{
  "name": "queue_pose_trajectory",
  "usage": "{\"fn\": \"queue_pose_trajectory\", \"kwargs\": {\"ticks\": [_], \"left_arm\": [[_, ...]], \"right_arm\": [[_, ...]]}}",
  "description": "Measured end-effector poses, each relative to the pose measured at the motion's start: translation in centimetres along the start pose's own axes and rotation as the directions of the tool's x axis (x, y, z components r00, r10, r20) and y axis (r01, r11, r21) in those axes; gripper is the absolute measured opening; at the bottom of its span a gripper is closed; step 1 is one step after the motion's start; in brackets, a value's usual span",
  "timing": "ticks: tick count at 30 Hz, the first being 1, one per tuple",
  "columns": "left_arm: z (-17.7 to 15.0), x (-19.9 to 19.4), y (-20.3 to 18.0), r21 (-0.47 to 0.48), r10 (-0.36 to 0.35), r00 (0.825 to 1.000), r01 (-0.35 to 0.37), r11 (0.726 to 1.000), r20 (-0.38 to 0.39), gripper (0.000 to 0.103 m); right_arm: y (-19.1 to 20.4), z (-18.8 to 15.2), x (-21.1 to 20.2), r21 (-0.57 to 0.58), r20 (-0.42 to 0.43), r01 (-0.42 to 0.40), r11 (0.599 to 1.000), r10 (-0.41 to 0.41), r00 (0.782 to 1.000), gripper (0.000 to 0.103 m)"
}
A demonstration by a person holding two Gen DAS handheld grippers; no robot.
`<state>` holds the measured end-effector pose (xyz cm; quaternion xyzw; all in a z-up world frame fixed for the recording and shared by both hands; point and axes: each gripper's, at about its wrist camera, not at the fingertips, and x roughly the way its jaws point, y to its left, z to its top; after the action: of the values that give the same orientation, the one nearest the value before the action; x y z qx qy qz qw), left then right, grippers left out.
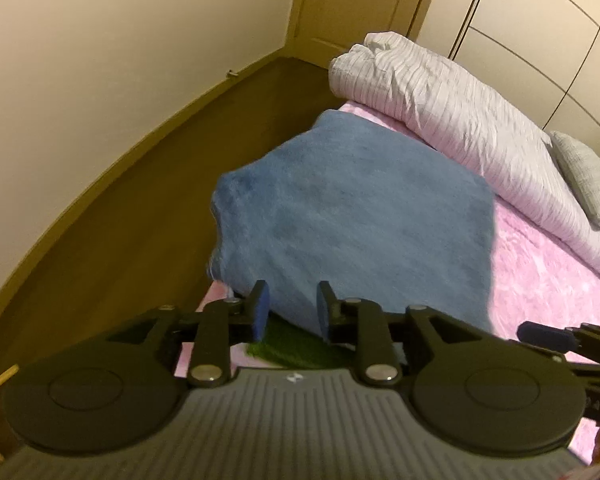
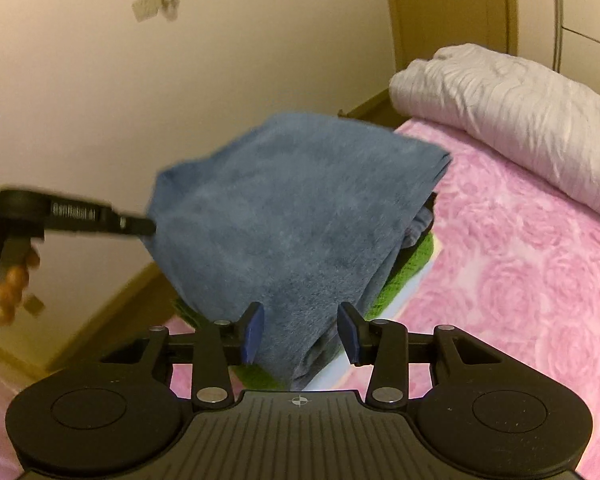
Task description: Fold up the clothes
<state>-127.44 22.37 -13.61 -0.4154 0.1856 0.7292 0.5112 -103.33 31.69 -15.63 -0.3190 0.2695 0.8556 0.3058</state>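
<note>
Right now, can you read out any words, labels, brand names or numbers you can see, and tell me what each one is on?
"GenRobot.AI", as best it reads through blur: white print on the arm of the left gripper, seen from the right wrist.
"A S": end of a longer print, rest cut off, on the right gripper, seen from the left wrist.
Small round marks, no letters: one on each gripper's grey body.
Blue towel, pink bedspread, wall plates: no text.

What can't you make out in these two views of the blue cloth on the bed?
- Green item: both views, mostly buried under the blue cloth.
- Left tongs tips: right wrist view, hidden by the cloth edge.
- Right tongs: left wrist view, cut off at the edge.
- Cloth type: folds hide it.
</note>
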Motion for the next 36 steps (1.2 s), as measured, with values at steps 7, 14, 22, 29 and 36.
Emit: {"fn": "queue_pose_trajectory", "kwargs": {"ticks": [7, 14, 22, 29, 36], "left_arm": [[-4.0, -6.7, -6.4, 0.006, 0.086, 0.996, -0.087, 0.996, 0.02, 0.027], [-8.8, -11.9, -13.3, -0.076, 0.182, 0.983, -0.18, 0.981, 0.017, 0.027], [-14.7, -15.8, -22.5, -0.183, 0.309, 0.951, -0.302, 0.936, 0.014, 0.033], [-18.9, -18.3, -28.7, -0.245, 0.387, 0.922, -0.375, 0.894, 0.002, 0.033], [-20.5, -18.3, -31.8, -0.253, 0.426, 0.905, -0.409, 0.877, 0.011, 0.033]], "right_arm": [[-0.7, -0.9, -6.3, 0.12, 0.005, -0.056, 0.991, 0.056, 0.998, 0.053], [-2.1, -2.2, -12.7, 0.021, -0.006, -0.085, 0.996, 0.085, 0.996, 0.053], [-6.3, -5.6, -19.7, -0.138, -0.018, -0.124, 0.983, 0.123, 0.992, 0.053], [-10.2, -7.8, -24.3, -0.241, -0.025, -0.115, 0.964, 0.112, 0.993, 0.053], [-12.2, -8.8, -26.5, -0.284, -0.009, -0.122, 0.951, 0.125, 0.992, 0.053]]}}
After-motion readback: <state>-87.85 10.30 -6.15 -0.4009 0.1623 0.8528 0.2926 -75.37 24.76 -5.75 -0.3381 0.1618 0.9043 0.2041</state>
